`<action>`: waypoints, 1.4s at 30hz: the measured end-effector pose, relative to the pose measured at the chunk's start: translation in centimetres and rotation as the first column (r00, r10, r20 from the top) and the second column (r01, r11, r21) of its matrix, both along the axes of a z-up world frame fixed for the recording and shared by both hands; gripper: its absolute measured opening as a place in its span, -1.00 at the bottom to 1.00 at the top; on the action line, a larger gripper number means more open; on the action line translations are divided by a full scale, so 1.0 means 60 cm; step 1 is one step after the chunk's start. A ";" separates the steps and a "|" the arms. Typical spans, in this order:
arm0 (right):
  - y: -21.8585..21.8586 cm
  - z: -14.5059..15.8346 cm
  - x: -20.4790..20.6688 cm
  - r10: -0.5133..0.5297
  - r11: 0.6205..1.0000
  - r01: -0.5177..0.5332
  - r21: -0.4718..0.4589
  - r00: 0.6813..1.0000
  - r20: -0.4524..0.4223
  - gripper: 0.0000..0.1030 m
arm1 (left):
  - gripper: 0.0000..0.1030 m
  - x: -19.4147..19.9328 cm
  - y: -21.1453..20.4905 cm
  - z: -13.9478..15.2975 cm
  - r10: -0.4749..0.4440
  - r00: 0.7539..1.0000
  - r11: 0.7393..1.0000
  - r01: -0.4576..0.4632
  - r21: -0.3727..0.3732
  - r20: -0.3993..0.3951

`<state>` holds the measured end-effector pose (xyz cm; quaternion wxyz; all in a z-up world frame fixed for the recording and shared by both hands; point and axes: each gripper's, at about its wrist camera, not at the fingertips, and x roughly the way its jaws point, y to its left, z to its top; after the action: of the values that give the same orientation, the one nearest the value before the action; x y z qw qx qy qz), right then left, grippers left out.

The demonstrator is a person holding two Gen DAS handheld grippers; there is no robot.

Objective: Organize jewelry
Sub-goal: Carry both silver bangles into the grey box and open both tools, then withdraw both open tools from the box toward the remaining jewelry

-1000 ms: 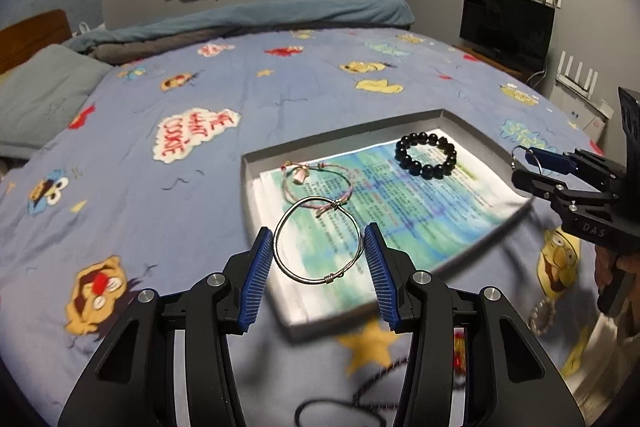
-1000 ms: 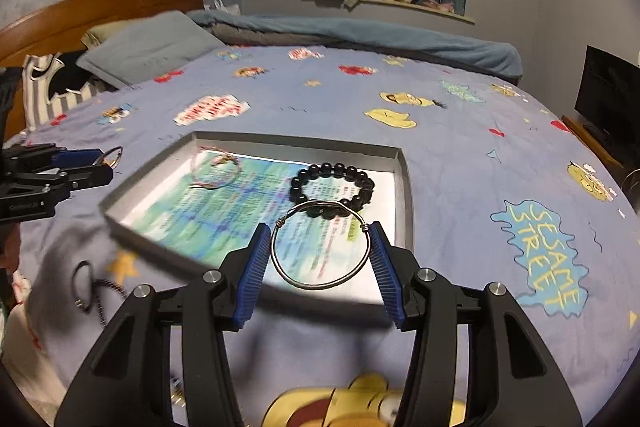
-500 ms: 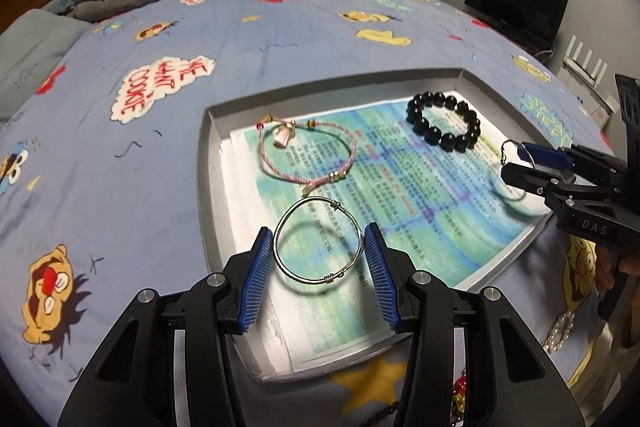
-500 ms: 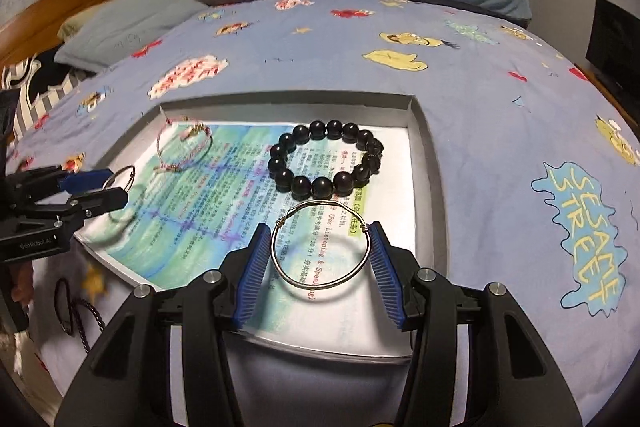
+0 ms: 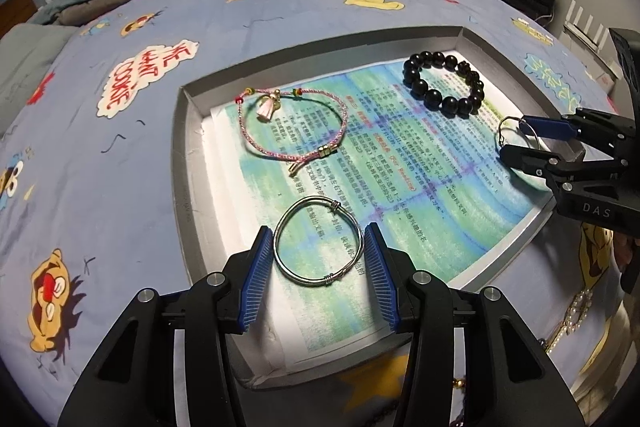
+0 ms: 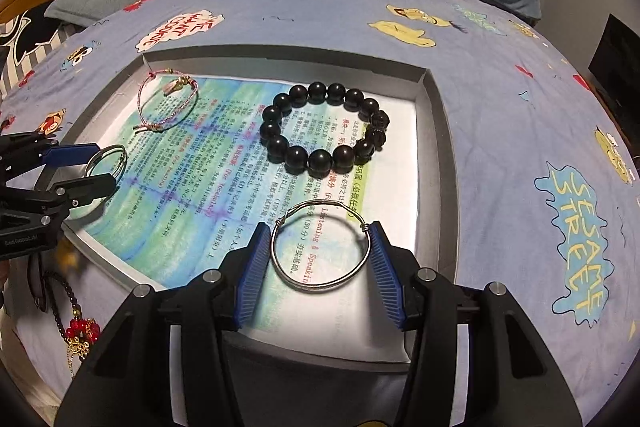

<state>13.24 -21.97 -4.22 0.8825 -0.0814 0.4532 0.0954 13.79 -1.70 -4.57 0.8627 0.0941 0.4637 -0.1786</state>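
Both pairs of blue-padded fingers pinch a thin silver wire bangle across its width: the left gripper holds one silver bangle over the near-left part of the grey tray, and the right gripper holds a second silver bangle over the tray's near-right part. Each ring sits flat between the pads, touching them only at two opposite points on its rim. Already lying on the printed paper liner are a pink cord bracelet toward the far left and a black bead bracelet toward the far right. Risk 1: contact is so slight that a twist of the wrist could let a bangle pivot or spring out sideways; thin wire may also flex under more squeeze. Risk 2: whether either ring already touches the paper cannot be judged from these fisheye views, so a release from height could make it bounce or roll toward the tray wall. Risk 3: the right-hand ring hangs near the black beads; set down too far forward it may overlap them. Risk 4: pads dragging on the loose liner could shift it and disturb the pieces laid there. More loose pieces, a red-beaded cord and pearl beads, lie on the bedspread beside the tray.
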 end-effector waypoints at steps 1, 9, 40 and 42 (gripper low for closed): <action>-0.001 0.000 0.000 0.000 1.000 0.000 0.000 1.000 -0.002 -0.02 | -0.05 0.000 0.000 0.000 -0.001 1.000 1.000 0.001 0.001 -0.001; 0.004 0.001 0.011 0.010 1.000 -0.011 -0.013 0.999 -0.044 -0.02 | -0.05 0.006 -0.001 -0.001 -0.011 1.000 1.000 0.011 0.010 -0.018; 0.004 0.022 -0.003 -0.001 0.999 0.001 0.034 1.000 0.008 0.51 | 0.37 -0.016 0.012 0.030 0.002 0.994 0.999 0.004 -0.049 0.111; 0.008 0.029 -0.009 -0.002 1.000 0.001 0.021 0.999 0.034 0.57 | 0.41 -0.024 0.010 0.039 -0.005 0.991 0.998 0.013 -0.056 0.133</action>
<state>12.69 -21.47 -2.51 0.8909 -0.0733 0.4373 0.0982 12.37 -1.08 -2.24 0.8931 0.0834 0.3997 -0.1890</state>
